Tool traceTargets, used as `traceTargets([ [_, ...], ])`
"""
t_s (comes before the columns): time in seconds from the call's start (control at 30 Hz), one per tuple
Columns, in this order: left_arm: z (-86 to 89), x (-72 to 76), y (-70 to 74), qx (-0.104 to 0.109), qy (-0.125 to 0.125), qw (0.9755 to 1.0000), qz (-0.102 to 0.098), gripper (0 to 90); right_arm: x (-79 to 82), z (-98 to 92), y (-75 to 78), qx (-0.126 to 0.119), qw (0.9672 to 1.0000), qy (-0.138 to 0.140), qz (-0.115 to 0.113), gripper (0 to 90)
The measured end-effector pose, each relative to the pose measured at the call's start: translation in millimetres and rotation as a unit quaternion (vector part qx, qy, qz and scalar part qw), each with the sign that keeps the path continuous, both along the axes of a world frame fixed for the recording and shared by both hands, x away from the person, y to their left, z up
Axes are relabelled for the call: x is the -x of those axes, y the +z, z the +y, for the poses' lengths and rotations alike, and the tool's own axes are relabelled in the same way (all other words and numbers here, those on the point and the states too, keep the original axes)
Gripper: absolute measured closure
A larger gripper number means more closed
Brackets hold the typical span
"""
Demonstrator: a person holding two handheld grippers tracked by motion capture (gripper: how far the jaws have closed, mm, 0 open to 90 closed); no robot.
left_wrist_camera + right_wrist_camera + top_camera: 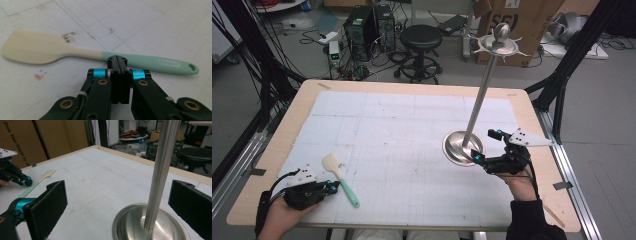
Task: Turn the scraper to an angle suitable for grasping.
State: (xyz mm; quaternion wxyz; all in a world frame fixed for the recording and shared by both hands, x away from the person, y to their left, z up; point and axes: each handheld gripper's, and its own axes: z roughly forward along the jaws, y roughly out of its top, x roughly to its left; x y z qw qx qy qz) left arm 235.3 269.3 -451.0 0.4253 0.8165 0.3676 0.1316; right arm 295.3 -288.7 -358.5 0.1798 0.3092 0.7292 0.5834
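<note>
Two tongs differ: left tongs (117, 61) pressed together beside the spatula (150, 63) must spread first; right tongs (120, 202) straddle the stand's pole (160, 175), spread.

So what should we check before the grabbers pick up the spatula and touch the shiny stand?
1. Left gripper jaws open for the spatula: not ok, shut.
2. Spatula lying flat and free on the table: ok.
3. Left gripper close to the spatula handle: ok.
4. Right gripper jaws open: ok.
5. Metal stand pole between the right jaws, untouched: ok.
6. Stand upright on its base: ok.
</note>
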Motion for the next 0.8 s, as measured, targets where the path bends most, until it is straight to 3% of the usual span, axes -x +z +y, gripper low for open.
traceTargets([
  [0.47, -35.3, -24.6, 0.0, -0.002, 0.010, 0.9999, -0.004, 90.0, 0.7, 1.1, -3.4, 0.008, 1.0000, -0.003, 0.003, 1.1],
  [0.8, -56.7, -58.2, 0.7, -0.026, 0.016, 0.9993, -0.022, 90.0, 5.0, -5.0, -2.9, 0.006, 0.9999, -0.009, 0.003, 1.1],
])
